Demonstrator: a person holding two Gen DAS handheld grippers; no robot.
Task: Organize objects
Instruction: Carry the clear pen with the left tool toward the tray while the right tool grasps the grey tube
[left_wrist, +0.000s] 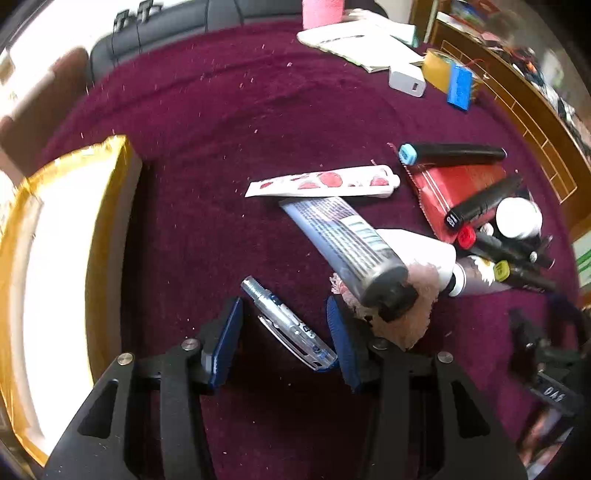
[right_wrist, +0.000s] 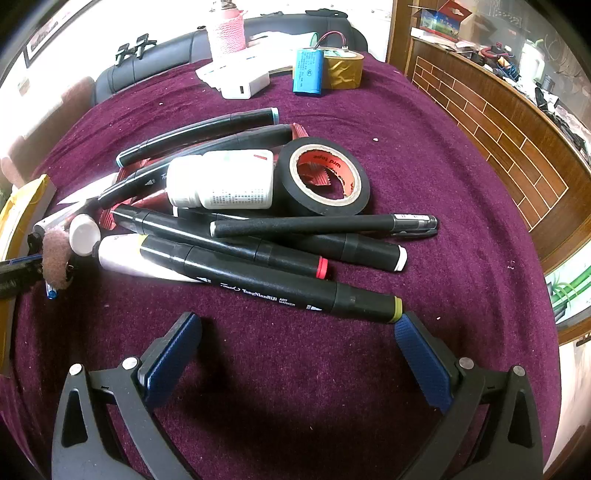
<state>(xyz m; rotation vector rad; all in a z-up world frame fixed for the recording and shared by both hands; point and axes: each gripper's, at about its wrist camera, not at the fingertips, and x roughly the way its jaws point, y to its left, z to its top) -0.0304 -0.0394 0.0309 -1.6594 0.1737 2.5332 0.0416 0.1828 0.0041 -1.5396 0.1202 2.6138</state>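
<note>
My left gripper (left_wrist: 284, 317) is open, its blue pads on either side of a clear silver pen (left_wrist: 286, 326) lying on the maroon cloth; the right pad touches the pen's end. A grey tube (left_wrist: 347, 243) and a white strawberry-print tube (left_wrist: 325, 181) lie just beyond. My right gripper (right_wrist: 297, 332) is open and empty, just short of a pile: a black marker with an olive cap (right_wrist: 273, 282), a red-capped marker (right_wrist: 221, 240), a black pen (right_wrist: 325, 224), a white bottle (right_wrist: 221, 181) and black tape (right_wrist: 323, 177).
A gold-edged box (left_wrist: 107, 236) stands at the left in the left wrist view. At the far end sit a white charger (right_wrist: 243, 88), a blue battery (right_wrist: 308, 72), gold tape (right_wrist: 343, 70) and a pink-wrapped bottle (right_wrist: 226, 31). A wooden counter (right_wrist: 509, 122) runs along the right.
</note>
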